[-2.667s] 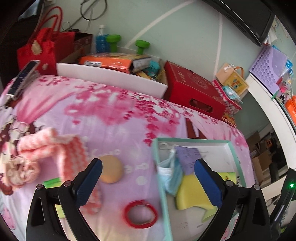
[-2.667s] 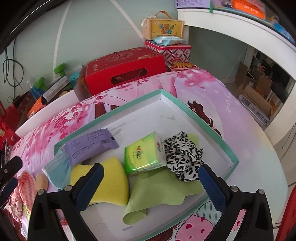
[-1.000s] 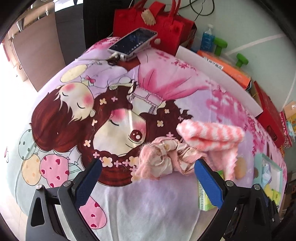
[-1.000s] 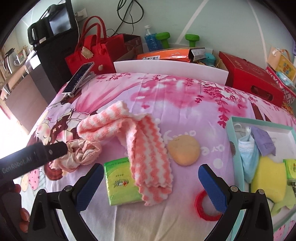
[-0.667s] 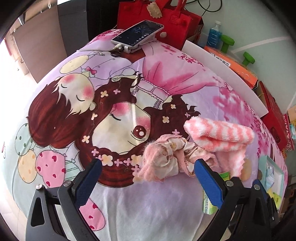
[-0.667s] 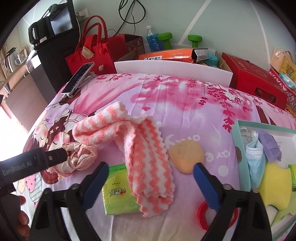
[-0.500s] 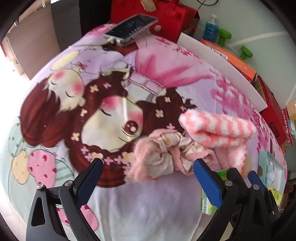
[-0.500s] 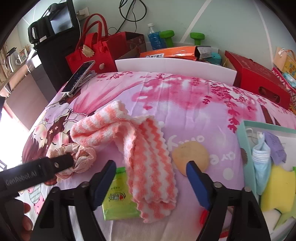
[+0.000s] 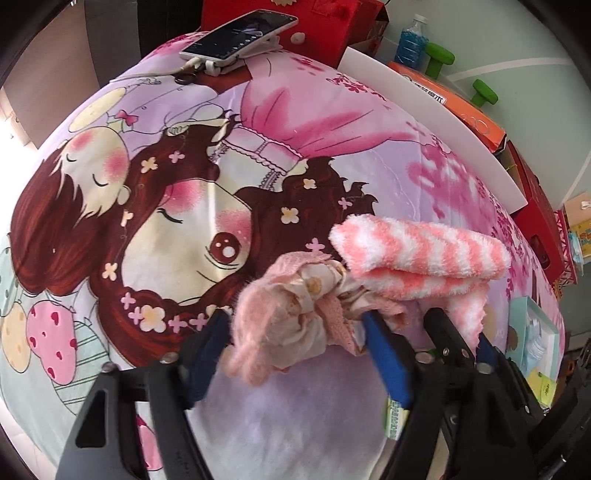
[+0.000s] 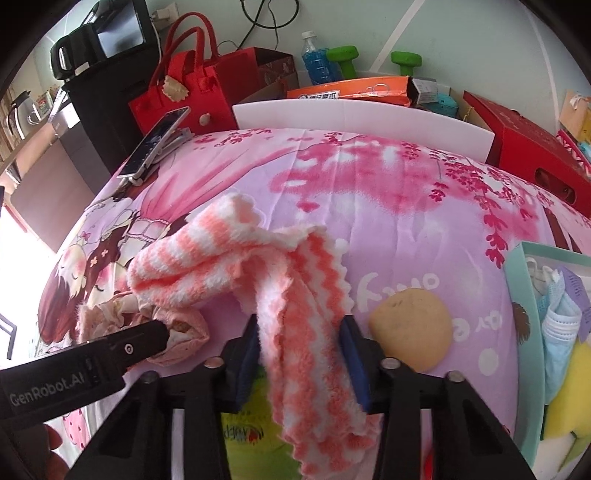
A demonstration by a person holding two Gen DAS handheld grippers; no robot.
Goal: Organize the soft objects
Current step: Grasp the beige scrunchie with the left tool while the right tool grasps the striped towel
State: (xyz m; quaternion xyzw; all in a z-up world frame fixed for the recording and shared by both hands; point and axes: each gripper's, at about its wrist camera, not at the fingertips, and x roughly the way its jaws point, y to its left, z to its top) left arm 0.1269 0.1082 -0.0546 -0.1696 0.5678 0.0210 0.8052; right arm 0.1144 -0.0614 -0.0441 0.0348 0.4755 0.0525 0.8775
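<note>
A pink scrunchie (image 9: 291, 317) lies on the cartoon bedspread (image 9: 184, 221). My left gripper (image 9: 295, 350) straddles it, and its closing jaws touch the scrunchie on both sides. Beside it lies a pink-and-white striped towel (image 10: 236, 266), partly over the scrunchie (image 10: 177, 332). A strip of the towel runs down between the blue pads of my right gripper (image 10: 301, 347), whose jaws are closing and squeeze it. In the right wrist view one black finger of the left gripper (image 10: 147, 341) reaches the scrunchie from the left. The towel (image 9: 424, 254) is bunched just right of the left gripper.
A green tissue pack (image 10: 251, 432) sits under the towel end, with an orange round puff (image 10: 410, 328) to its right. A teal tray (image 10: 517, 280) at the right edge holds masks and a yellow sponge. A phone (image 9: 240, 33) and a red bag (image 10: 192, 92) are at the far side.
Both grippers came down towards the bedspread and narrowed from wide open. The left now hugs the scrunchie and the right has closed on the towel strip.
</note>
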